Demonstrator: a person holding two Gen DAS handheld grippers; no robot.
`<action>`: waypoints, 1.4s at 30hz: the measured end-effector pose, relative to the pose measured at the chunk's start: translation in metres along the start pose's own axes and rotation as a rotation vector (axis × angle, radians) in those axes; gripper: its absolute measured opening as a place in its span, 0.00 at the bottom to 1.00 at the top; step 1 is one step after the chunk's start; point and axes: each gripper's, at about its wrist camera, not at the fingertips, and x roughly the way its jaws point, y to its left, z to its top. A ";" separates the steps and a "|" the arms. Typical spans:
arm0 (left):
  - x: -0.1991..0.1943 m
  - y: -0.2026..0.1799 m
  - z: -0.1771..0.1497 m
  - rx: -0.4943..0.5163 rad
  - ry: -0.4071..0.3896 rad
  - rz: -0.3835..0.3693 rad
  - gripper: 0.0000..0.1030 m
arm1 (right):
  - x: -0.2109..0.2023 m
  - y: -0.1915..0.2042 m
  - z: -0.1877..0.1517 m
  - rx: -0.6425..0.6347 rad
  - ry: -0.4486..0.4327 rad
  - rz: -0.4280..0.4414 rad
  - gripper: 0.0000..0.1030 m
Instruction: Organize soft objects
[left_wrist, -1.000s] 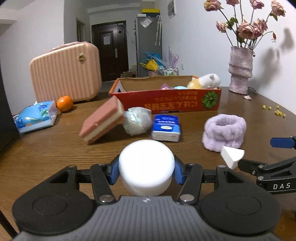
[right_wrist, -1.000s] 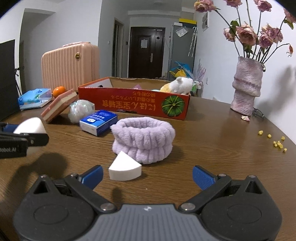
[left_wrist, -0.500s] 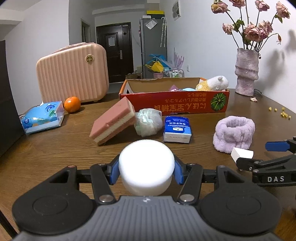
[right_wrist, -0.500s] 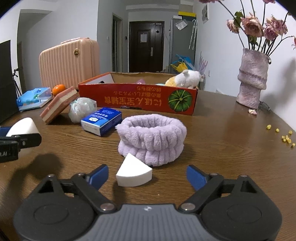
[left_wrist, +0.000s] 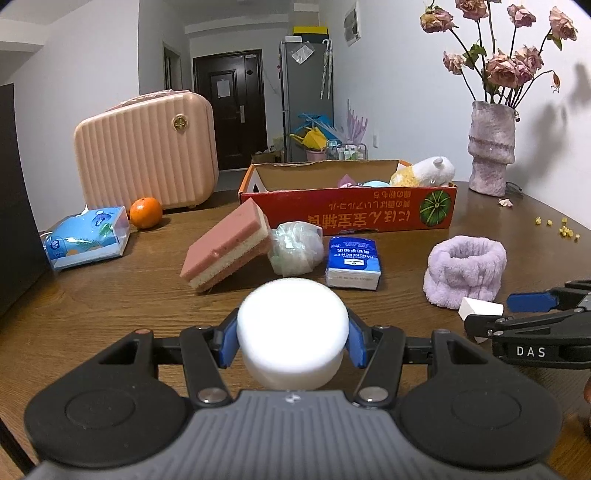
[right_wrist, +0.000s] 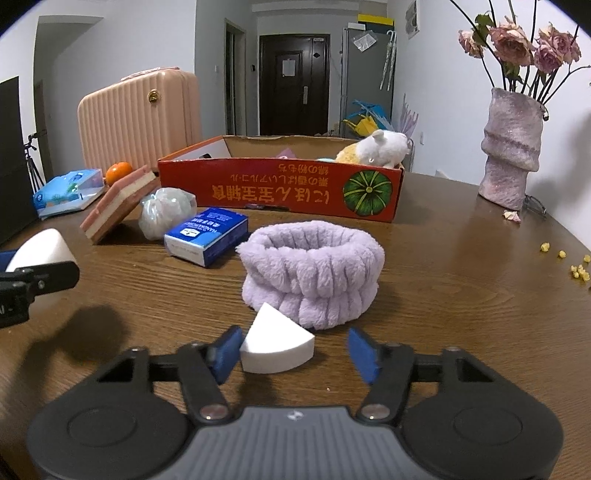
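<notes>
My left gripper (left_wrist: 291, 345) is shut on a round white sponge (left_wrist: 292, 325), held above the table. My right gripper (right_wrist: 295, 352) is open around a white wedge sponge (right_wrist: 277, 345) that lies on the table; its left pad touches the wedge, the right pad is apart. A lilac fluffy band (right_wrist: 310, 267) sits just behind the wedge. The red cardboard box (left_wrist: 347, 214) with a plush toy (left_wrist: 424, 173) inside stands further back. A pink sponge block (left_wrist: 225, 247), a mesh ball (left_wrist: 295, 249) and a blue tissue pack (left_wrist: 352, 262) lie in front of the box.
A pink case (left_wrist: 147, 151), an orange (left_wrist: 146, 213) and a blue wipes pack (left_wrist: 88, 236) are at the back left. A vase of flowers (left_wrist: 491, 147) stands at the back right, with yellow crumbs (left_wrist: 561, 229) near it.
My right gripper has moved forward and narrowed, so the wedge sponge now lies between its pads. My left gripper still holds the round sponge, and its view has pulled back from the table's objects.
</notes>
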 end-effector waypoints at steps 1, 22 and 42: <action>0.000 0.000 0.000 -0.001 0.000 0.002 0.55 | 0.001 0.000 0.000 0.002 0.004 0.004 0.50; -0.003 0.002 0.000 -0.009 -0.011 0.000 0.55 | -0.019 0.002 -0.004 -0.013 -0.105 0.031 0.28; -0.011 -0.004 0.024 -0.014 -0.069 0.002 0.55 | -0.043 0.005 0.012 -0.044 -0.240 0.042 0.27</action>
